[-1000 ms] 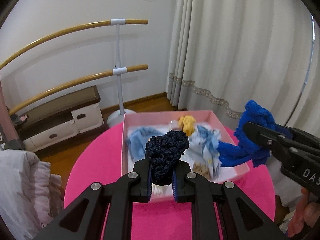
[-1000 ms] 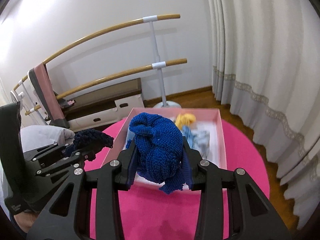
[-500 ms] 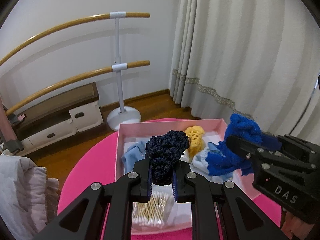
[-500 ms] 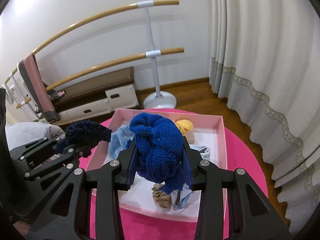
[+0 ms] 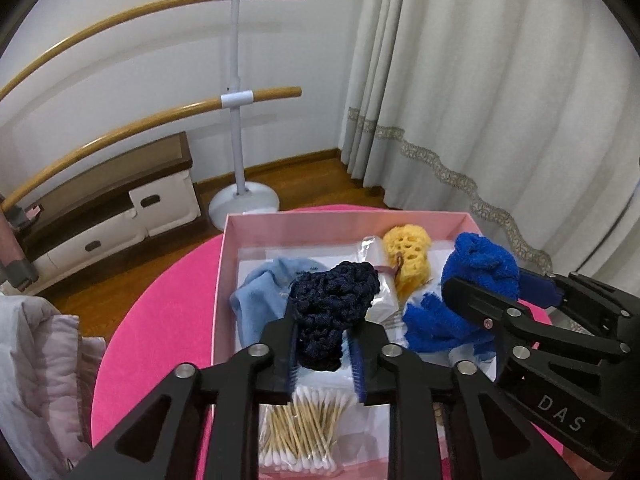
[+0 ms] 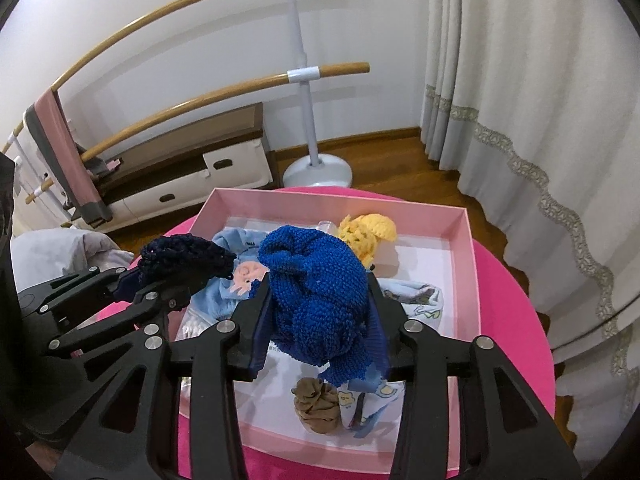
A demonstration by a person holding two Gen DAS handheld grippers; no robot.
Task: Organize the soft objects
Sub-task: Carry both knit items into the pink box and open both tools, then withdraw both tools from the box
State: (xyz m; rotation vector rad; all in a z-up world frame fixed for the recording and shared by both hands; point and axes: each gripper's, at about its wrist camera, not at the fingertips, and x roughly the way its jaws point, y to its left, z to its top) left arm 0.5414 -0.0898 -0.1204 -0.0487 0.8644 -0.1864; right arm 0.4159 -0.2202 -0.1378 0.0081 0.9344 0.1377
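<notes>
Jaws of both grippers, just easing apart, hold knits above the pink box [image 6: 464, 280]: our left gripper [image 5: 326, 354] the navy knit [image 5: 334, 304], right gripper [image 6: 320, 336] the blue knit [image 6: 316, 292]; next we let both drop inside.

soft even daylight, sharp focus, fisheye-warped edges.

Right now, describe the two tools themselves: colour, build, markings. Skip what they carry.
Both tools are matte black, built of flat angular arms with triangular cut-outs, joined by round silver screws. The left tool and the right tool have ribbed dark blue pads inside the fingers. The right tool's body bears white letters "DAS". No cables or sleeves show.
</notes>
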